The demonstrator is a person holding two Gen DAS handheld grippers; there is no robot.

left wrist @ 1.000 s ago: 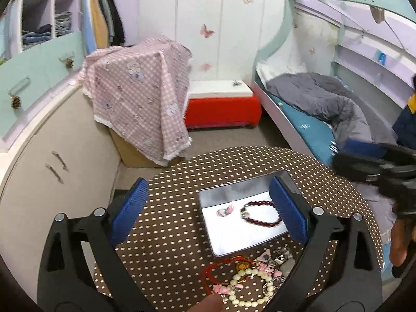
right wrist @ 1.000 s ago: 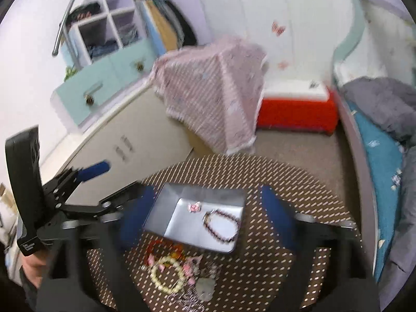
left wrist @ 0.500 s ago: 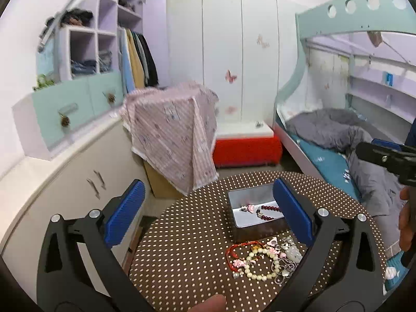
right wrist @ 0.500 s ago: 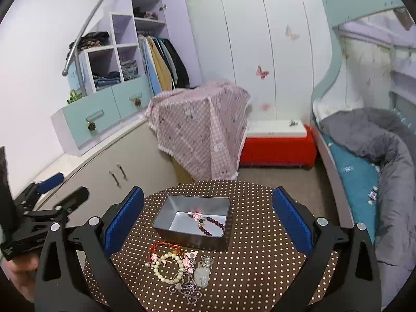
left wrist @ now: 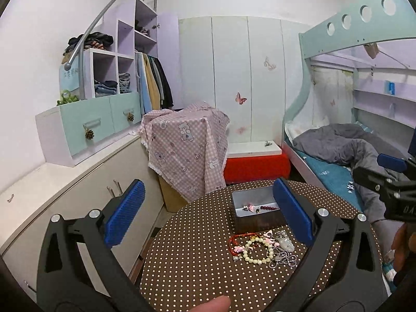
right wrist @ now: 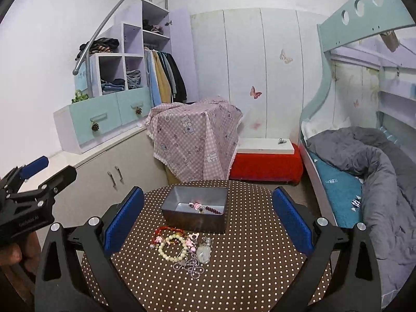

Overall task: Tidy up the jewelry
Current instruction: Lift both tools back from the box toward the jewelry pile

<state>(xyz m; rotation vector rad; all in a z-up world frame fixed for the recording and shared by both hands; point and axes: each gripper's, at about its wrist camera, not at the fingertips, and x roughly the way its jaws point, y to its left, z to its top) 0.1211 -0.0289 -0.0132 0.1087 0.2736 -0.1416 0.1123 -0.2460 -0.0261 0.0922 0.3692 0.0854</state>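
A metal tin (left wrist: 256, 219) (right wrist: 193, 219) stands on the round brown dotted table (left wrist: 195, 260) (right wrist: 247, 260). Inside it lie a dark red bead bracelet (left wrist: 269, 207) (right wrist: 213, 210) and a pink charm (left wrist: 250, 207) (right wrist: 195, 205). In front of the tin is a small heap: a cream bead bracelet (left wrist: 256, 260) (right wrist: 161, 249), a red cord bracelet (left wrist: 232, 240) (right wrist: 162, 230), a clear pendant (left wrist: 286, 244) (right wrist: 204, 253) and a silver chain (left wrist: 284, 258) (right wrist: 191, 266). My left gripper (left wrist: 207, 182) (right wrist: 50, 170) and my right gripper (right wrist: 208, 191) (left wrist: 377, 167) are both open, hold nothing, and are held back above the table's near side.
A low cabinet (left wrist: 78, 182) runs along the left. Behind the table stand a box under a pink checked cloth (left wrist: 187, 143) and a red bench (left wrist: 256, 166). A bunk bed with a grey duvet (right wrist: 364, 161) fills the right side.
Both grippers have drawn back and risen from close over the tin, so the views now look level across the room. The jewelry and the tin have not moved.
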